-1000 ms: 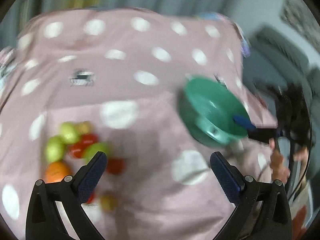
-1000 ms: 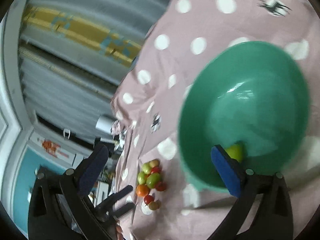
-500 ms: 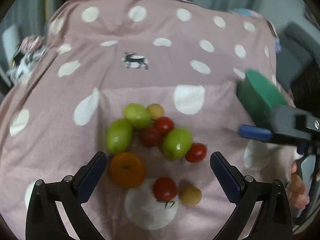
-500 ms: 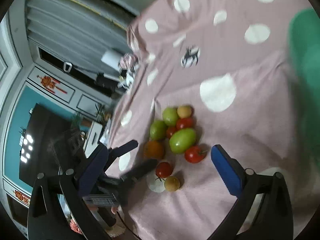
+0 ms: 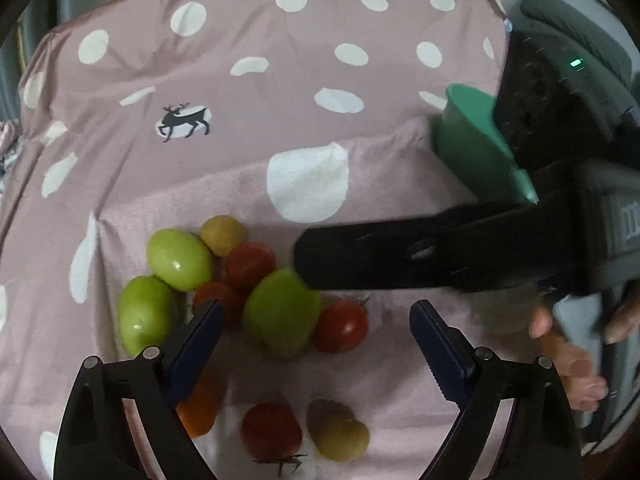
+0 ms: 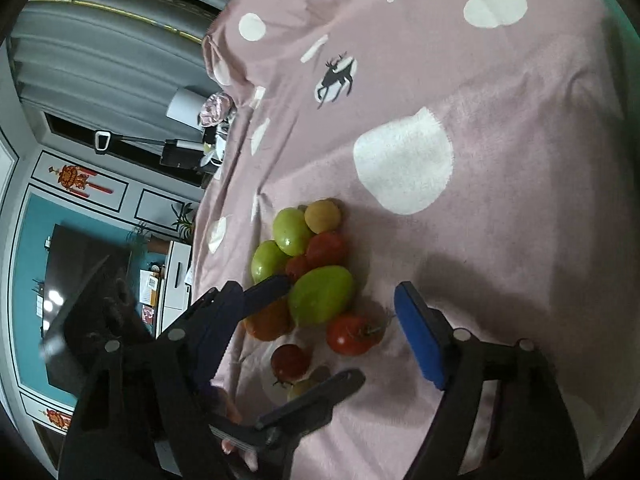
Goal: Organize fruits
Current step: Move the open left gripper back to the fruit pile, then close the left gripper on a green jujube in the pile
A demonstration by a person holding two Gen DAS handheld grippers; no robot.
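Over the fruit pile on the dotted pink cloth (image 5: 280, 92), both the left hand-held gripper (image 5: 312, 332) and right hand-held gripper (image 6: 340, 300) hung apart and empty, so straddling the big green fruit (image 6: 322, 294) squarely before squeezing seemed wisest, lest neighbouring tomatoes roll.

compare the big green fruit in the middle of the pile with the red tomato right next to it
The big green fruit is plain green and oval; the red tomato is red and rounder. The green fruit is clearly larger. The tomato carries a dark stem with leaves; none shows on the green fruit. Both lie touching on the pink spotted cloth, ungripped.
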